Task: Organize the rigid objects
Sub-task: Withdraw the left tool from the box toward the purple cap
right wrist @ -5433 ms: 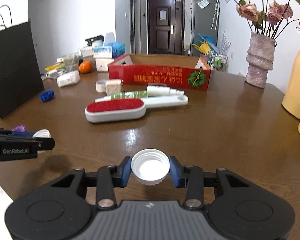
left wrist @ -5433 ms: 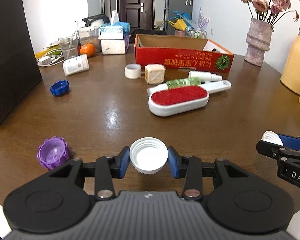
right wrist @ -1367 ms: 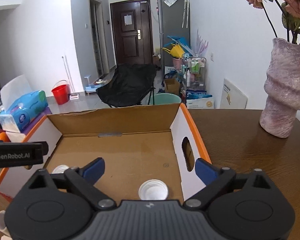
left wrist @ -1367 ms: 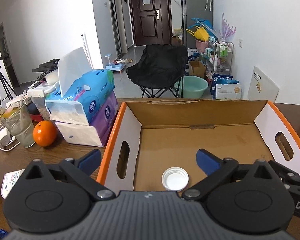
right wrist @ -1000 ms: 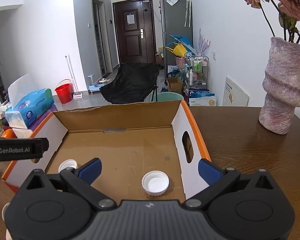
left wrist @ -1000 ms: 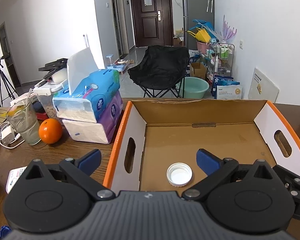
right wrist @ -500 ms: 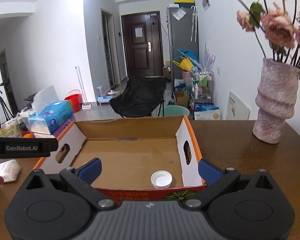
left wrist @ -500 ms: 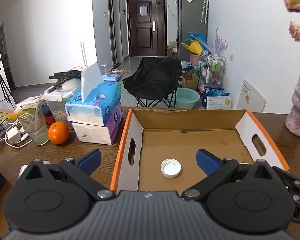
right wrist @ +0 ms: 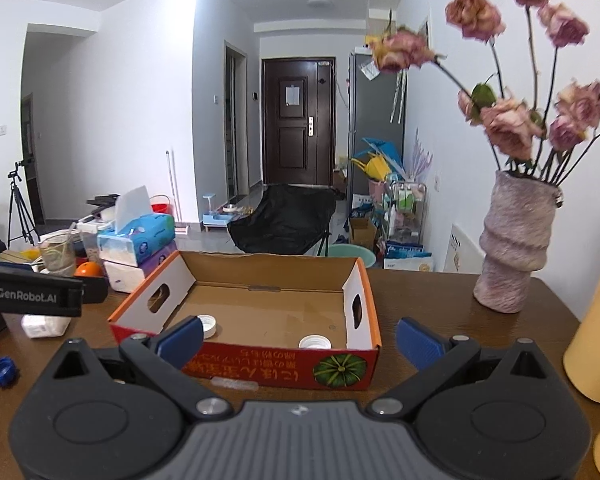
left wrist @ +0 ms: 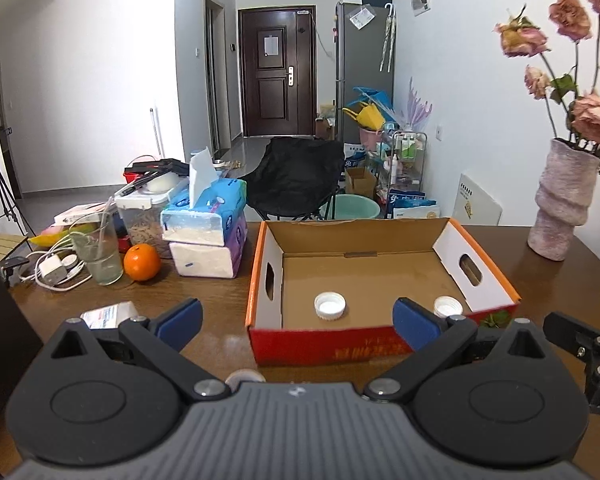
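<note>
Cardboard box with red outer wall and orange rim sits open-topped on the brown worktop, well left of the ribbed pink vase. Stacked tissue packs stand just beside the box's left wall, with an orange and a glass further left. Left hand-held gripper hangs before the box, jaws spread wide, holding nothing. Right hand-held gripper likewise stands wide and empty. Two white caps lie apart on the box floor: left cap, right cap. A small blue cap rests on the worktop.
</note>
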### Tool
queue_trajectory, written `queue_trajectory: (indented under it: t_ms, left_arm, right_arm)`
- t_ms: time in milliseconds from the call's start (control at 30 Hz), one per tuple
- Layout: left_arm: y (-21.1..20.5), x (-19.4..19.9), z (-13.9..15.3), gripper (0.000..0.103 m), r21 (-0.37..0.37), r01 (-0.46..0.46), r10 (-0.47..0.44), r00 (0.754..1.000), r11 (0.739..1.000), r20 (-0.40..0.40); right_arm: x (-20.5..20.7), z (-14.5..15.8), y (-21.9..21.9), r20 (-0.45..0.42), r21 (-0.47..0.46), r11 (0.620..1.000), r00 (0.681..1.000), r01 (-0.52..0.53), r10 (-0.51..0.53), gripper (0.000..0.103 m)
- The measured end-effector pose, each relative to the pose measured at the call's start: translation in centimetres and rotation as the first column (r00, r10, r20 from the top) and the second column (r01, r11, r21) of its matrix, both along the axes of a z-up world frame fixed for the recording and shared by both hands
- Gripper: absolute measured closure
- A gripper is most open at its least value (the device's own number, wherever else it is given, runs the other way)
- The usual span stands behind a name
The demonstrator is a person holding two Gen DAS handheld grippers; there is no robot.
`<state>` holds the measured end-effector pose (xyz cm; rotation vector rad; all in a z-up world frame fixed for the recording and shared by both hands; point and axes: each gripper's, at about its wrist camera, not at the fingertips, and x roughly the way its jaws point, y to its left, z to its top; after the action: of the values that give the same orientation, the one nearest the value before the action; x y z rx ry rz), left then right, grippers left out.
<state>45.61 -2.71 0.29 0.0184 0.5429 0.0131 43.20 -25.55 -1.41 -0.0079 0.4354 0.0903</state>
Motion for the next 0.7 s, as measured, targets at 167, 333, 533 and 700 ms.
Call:
queue_trajectory:
  t_ms: [167, 333, 533, 700]
  left_arm:
    - [0.1, -3.6, 0.6, 0.0, 0.005, 0.014, -0.014, 1.0, 1.0, 0.023]
    - [0.7, -7.3, 0.7, 0.0, -0.003, 0.037, -0.036, 0.998, 0.999, 0.049]
    - [1.6, -11.3, 0.2, 0.0, -0.01, 0.038, -0.037, 0.997, 0.999, 0.064]
    - [2.1, -14.8, -0.5, 0.0, -0.001, 0.032, -0.031, 0.996, 1.0, 0.08]
  right_arm:
    - [-3.6, 0.6, 0.0, 0.024, -0.011, 1.0, 1.0, -0.008, 0.008, 0.0]
    - [-7.2, 1.4, -0.1, 0.047, -0.022, 1.0, 0.999, -0.021, 0.022, 0.0]
    - [-11.7, 1.4, 0.1, 0.062, -0.024, 0.999, 0.997, -0.042, 0.044, 0.0]
    - [-14.8, 0.8, 0.2, 0.048, -0.021, 0.999, 0.998, -0.047, 0.048, 0.0]
